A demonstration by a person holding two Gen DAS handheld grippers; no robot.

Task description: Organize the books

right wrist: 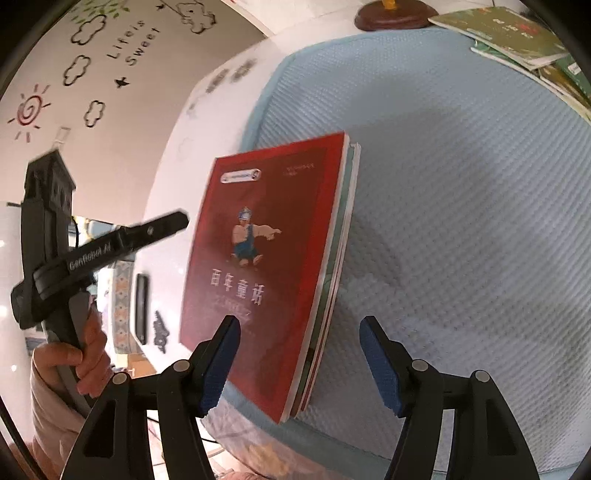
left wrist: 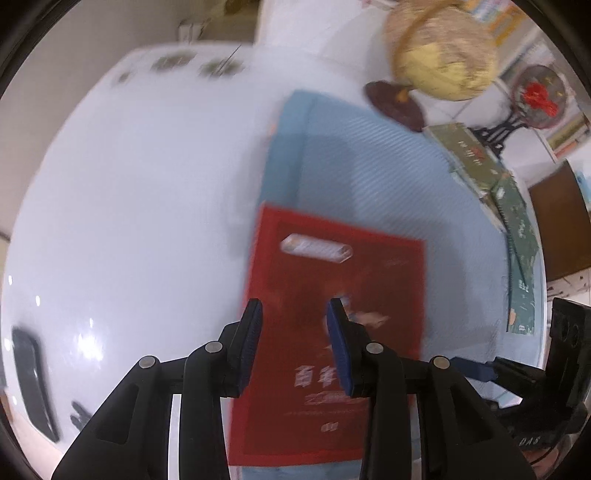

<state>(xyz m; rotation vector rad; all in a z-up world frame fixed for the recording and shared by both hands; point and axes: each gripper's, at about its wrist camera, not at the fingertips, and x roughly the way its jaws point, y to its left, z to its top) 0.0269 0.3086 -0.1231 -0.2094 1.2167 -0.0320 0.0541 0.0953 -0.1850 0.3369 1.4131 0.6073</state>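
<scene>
A red book [left wrist: 332, 295] with a cartoon figure and white characters tops a small stack [right wrist: 266, 258] of thin books lying on a light blue textured mat [right wrist: 461, 221]. My left gripper [left wrist: 295, 325] hovers above the red cover, its blue pads apart with nothing between them. In the right wrist view the left gripper [right wrist: 173, 221] sits off the stack's left edge, held by a hand [right wrist: 88, 354]. My right gripper [right wrist: 299, 365] is open wide, straddling the stack's near corner without its pads touching it.
More green books [left wrist: 476, 155] [right wrist: 509, 33] lie fanned along the mat's far right edge. A globe [left wrist: 443, 55] on a dark wooden base [right wrist: 391, 16] stands behind them. The mat rests on a white table [left wrist: 147, 184] with a black flat object [left wrist: 33, 376] near its left edge.
</scene>
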